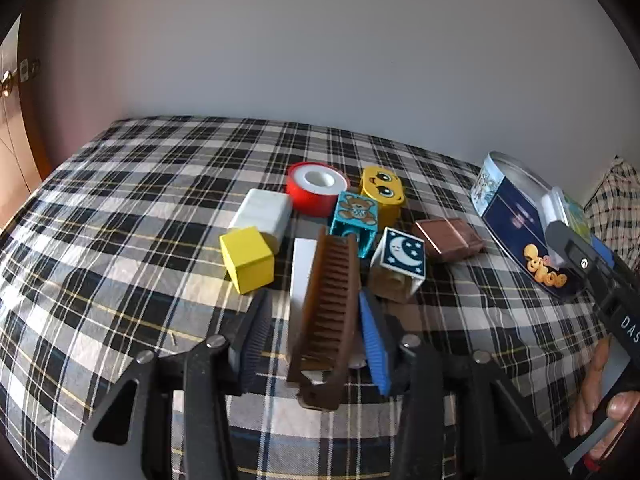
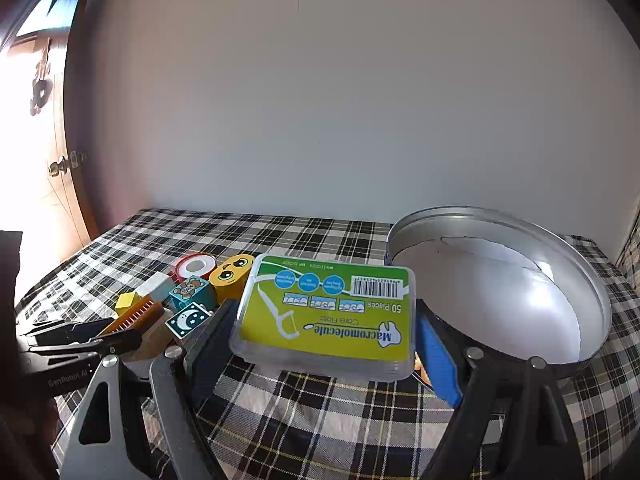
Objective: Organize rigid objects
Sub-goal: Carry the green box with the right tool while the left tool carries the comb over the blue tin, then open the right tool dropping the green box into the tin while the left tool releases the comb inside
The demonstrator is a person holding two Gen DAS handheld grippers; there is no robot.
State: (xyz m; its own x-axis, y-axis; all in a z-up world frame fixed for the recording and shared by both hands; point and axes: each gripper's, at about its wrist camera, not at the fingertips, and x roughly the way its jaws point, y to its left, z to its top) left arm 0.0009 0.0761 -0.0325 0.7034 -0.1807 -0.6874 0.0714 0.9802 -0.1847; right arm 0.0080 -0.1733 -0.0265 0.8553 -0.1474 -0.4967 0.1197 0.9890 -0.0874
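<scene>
My left gripper (image 1: 314, 316) is around a brown comb (image 1: 328, 312) that stands tilted between its fingers; the right blue pad touches it, and a gap shows on the left side. My right gripper (image 2: 324, 328) is shut on a clear floss-pick box with a green label (image 2: 326, 314), held above the cloth next to the round metal tin (image 2: 520, 280). The tin also shows in the left wrist view (image 1: 516, 216), tilted. Ahead of the comb lie a yellow cube (image 1: 247, 260), a white block (image 1: 266, 212), a red tape roll (image 1: 316, 186), a teddy cube (image 1: 354, 218), a yellow face block (image 1: 382, 194), a moon cube (image 1: 400, 260) and a brown square (image 1: 448, 240).
A plaid cloth (image 1: 140, 200) covers the surface, against a white wall. A flat white piece (image 1: 302, 272) lies under the comb. A door stands at the far left (image 2: 52, 168). The left gripper shows in the right wrist view (image 2: 80, 340).
</scene>
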